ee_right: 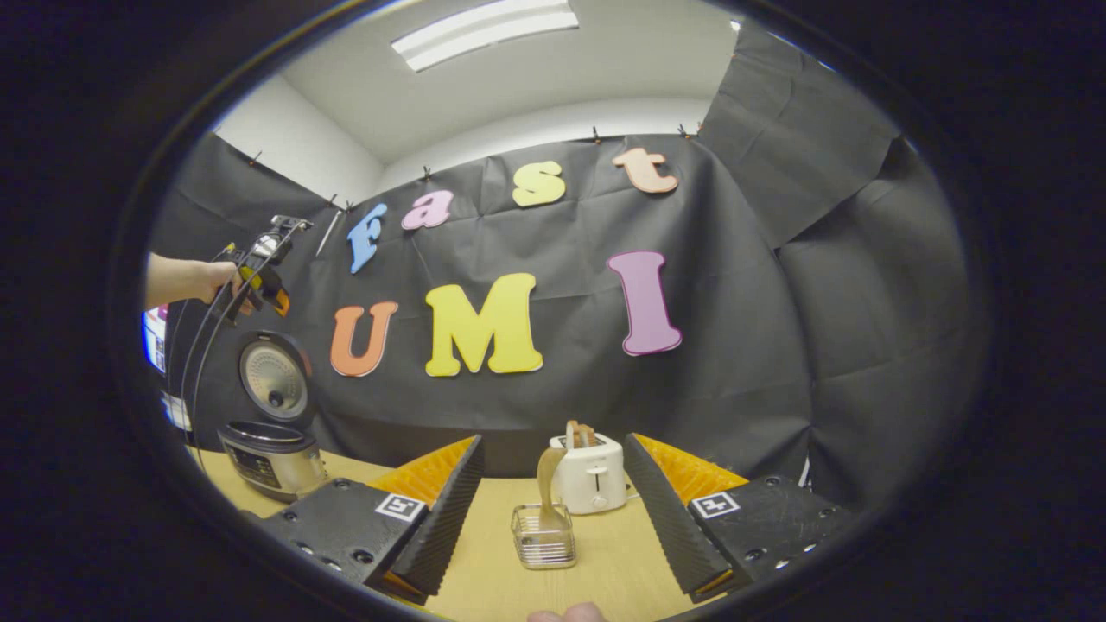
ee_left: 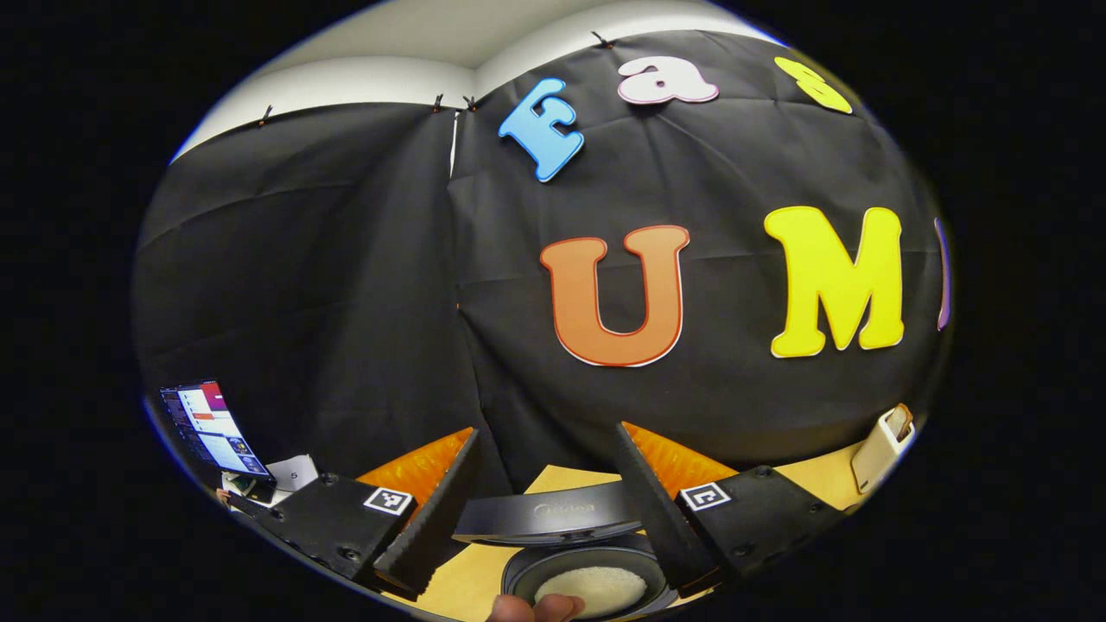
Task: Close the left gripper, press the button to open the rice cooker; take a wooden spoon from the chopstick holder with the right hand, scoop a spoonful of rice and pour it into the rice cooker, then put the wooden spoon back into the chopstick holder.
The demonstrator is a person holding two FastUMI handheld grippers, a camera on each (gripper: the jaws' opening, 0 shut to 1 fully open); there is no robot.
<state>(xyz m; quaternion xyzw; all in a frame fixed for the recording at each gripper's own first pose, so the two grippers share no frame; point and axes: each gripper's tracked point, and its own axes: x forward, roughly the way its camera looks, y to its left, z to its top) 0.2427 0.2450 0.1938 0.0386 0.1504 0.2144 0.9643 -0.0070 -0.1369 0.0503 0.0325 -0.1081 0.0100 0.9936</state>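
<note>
Rice cooker point(ee_right: 275, 432): at the far left of the right gripper view, on the wooden table point(ee_right: 605, 561). Its lid point(ee_right: 273, 377) stands upright, so I judge the button step done.
Left gripper point(ee_right: 259, 268): seen from the right gripper view, it is held in a hand point(ee_right: 212, 281) high above the cooker. In the left gripper view its own fingers point(ee_left: 432, 510) stand wide apart, with nothing between them.
Rice: in the left gripper view a white heap point(ee_left: 592, 589) lies in a dark round bowl point(ee_left: 527, 574) low between the fingers, with a dark curved panel point(ee_left: 553, 514) just behind it. Whether that bowl is the cooker's pot or a separate dish I cannot tell.
Chopstick holder point(ee_right: 544, 537): a small wire basket near the middle of the right gripper view, just in front of the white toaster point(ee_right: 592, 471).
Wooden spoon point(ee_right: 549, 484): standing in the holder, handle up and leaning slightly.
Right gripper point(ee_right: 553, 501): jaws wide and empty, with holder and spoon framed between them, farther off along the table.
Step in hand: fetching the spoon, by my reading.
Doing it well: bring the right gripper forward with the handle centred between the jaws, and close on it above the wire rim. Then lift straight up so the light basket does not tip or drag. Keep the left gripper high, clear of the open lid.
</note>
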